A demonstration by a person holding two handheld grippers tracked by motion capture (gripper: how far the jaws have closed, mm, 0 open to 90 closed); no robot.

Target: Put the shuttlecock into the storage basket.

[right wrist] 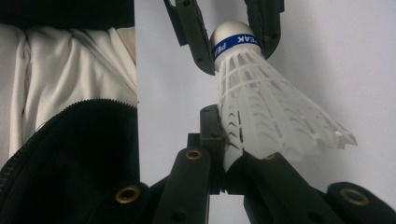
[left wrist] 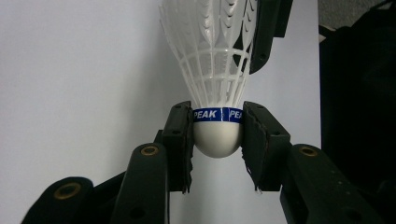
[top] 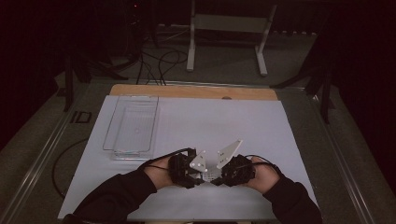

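Note:
A white plastic shuttlecock [left wrist: 212,70] with a blue band around its rounded cork head is held between both grippers, low over the white sheet [top: 210,121] near the table's front edge. My left gripper [left wrist: 217,126] is shut on the cork head, its pads pressing on the blue band from both sides. In the right gripper view, my right gripper [right wrist: 226,149] is shut on the rim of the skirt [right wrist: 275,121], with the left gripper [right wrist: 229,32] at the far end. In the high view, the left gripper [top: 187,169] and right gripper [top: 233,170] meet tip to tip.
A clear plastic tray [top: 133,123] lies on the sheet at the back left. The wooden table edge [top: 196,91] runs along the far side, with a white stand [top: 229,28] and cables on the floor beyond. The person's dark jacket [right wrist: 70,163] is close by.

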